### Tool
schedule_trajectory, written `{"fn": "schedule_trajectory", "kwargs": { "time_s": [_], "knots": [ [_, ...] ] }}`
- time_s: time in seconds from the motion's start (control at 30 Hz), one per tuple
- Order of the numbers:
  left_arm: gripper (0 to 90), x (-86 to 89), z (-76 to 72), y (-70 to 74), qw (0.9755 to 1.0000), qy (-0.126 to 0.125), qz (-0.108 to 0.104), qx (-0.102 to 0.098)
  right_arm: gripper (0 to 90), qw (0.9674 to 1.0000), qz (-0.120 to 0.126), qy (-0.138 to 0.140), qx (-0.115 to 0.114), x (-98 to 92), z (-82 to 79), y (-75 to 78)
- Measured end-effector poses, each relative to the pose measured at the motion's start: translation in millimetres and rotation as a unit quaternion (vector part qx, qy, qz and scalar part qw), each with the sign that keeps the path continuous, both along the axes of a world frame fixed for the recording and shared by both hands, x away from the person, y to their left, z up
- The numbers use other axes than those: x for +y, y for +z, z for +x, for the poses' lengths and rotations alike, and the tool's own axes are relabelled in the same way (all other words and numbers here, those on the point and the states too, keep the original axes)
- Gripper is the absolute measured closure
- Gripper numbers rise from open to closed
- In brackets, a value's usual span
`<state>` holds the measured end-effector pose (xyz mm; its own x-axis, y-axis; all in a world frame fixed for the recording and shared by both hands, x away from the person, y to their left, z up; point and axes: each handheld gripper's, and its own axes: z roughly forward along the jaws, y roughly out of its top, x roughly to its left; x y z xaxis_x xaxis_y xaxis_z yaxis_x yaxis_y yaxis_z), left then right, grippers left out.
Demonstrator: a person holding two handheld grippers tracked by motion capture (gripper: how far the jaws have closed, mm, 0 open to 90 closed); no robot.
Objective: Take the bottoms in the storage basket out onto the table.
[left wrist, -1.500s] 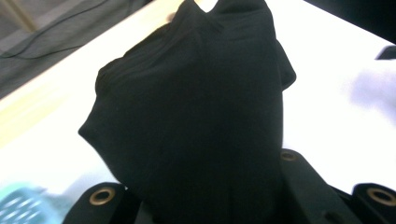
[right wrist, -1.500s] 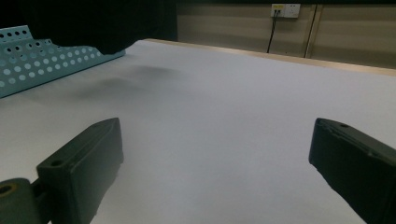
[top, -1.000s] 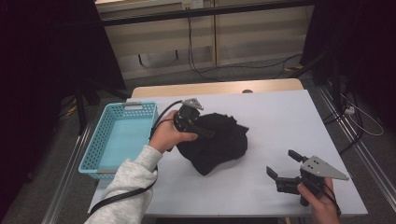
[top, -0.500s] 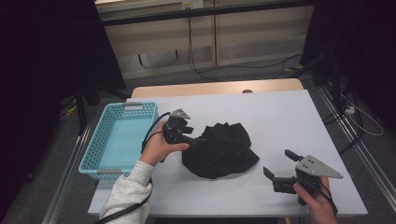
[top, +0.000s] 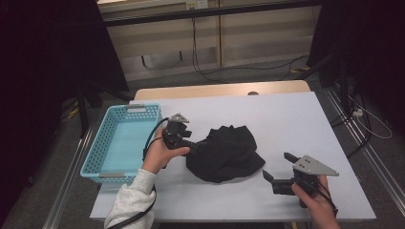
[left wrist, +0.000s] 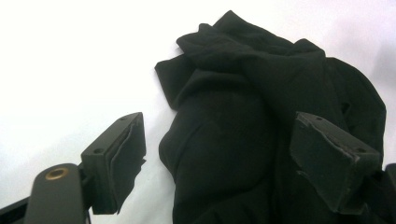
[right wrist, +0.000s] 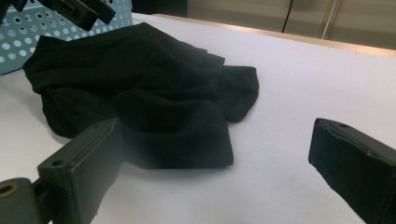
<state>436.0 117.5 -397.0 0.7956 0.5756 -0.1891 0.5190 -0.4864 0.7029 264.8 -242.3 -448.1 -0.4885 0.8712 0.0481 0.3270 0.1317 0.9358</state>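
At my far left sits the light blue perforated plastic basket, its rim near my left gripper. That gripper's jaws have just been opening and stand apart at the left edge of the crumpled black soft cloth, not pinching it. The cloth lies mid-table in loose folds on the smooth white table. My right gripper holds its jaws wide over bare table, well apart from the cloth.

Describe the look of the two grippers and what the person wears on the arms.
Both grippers are black, each with two blocky jaws faced with flat dark pads. The left gripper has a small grey three-cornered plate on top and a black cable looping back along a light grey sleeve. The right gripper carries a larger grey three-cornered plate; a dark cable trails at the wrist. No sleeve shows on that arm.
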Motion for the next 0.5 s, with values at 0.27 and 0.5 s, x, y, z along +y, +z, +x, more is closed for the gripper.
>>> {"fn": "schedule_trajectory", "kwargs": {
  "time_s": [0.27, 0.5],
  "knots": [
    [14.6, 6.0, 6.2, -6.9, 0.9999, 0.009, 0.0, 0.006, 2.4, 0.9999, -0.011, -0.007, 0.005, 7.5, 15.6, 2.3],
    [14.0, 4.7, 7.8, -8.0, 0.9998, 0.017, -0.006, 0.001, 2.4, 0.9995, -0.03, -0.009, 0.008, 29.6, 44.1, 12.9]
  ]
}}
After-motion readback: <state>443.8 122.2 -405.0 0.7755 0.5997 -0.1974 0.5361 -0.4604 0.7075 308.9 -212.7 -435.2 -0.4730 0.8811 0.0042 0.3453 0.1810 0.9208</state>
